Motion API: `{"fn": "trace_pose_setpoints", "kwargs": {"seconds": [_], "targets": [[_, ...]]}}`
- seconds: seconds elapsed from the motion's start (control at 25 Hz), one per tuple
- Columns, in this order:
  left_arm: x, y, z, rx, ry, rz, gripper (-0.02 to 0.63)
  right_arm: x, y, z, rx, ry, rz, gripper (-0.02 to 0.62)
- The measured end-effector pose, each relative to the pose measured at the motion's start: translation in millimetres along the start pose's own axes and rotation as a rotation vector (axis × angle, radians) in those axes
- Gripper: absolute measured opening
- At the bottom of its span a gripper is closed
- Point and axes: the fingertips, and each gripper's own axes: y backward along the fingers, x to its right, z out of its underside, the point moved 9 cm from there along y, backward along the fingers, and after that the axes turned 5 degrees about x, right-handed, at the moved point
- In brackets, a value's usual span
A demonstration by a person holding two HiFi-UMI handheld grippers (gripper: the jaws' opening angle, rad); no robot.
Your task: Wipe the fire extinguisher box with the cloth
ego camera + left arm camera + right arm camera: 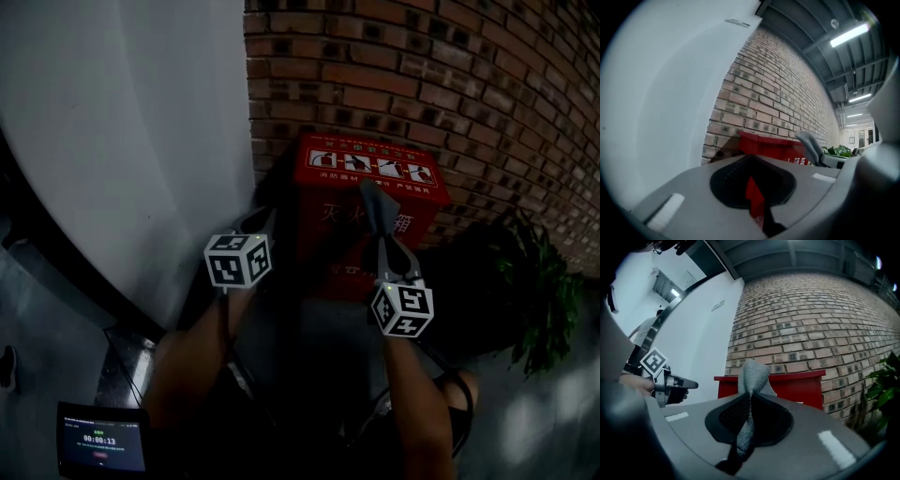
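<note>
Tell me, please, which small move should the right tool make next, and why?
Probably push the cloth forward onto the box and start wiping: the right tool grips the cloth, which stands just before the box, with contact unclear.

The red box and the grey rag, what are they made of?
The red box is probably painted sheet metal: it has flat, smooth panels, crisp edges and a printed label on top. Hard plastic can't be ruled out. The grey cloth looks like woven or knitted fabric, because it shows a fine bumpy weave and folds limply.
</note>
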Motion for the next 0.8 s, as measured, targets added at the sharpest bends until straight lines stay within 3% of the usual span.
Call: {"fn": "trace_pose_setpoints", "kwargs": {"seconds": [0.36,0.6,0.8], "targets": [[-26.1,14.6,1.7,-0.001,-0.011,-0.015,-0.002,-71.0,-48.5,19.6,-0.014,-0.013,-0.120,0.029],[-45.9,9.4,22.4,0.014,0.030,-0.018,-0.002,-92.3,-95.8,49.2,-0.018,-0.017,-0.135,0.029],[-40.0,15.5,-1.0,0.020,0.034,-0.018,-0.002,-102.7,-113.3,42.0,-0.058,-0.028,-0.129,0.031]]}}
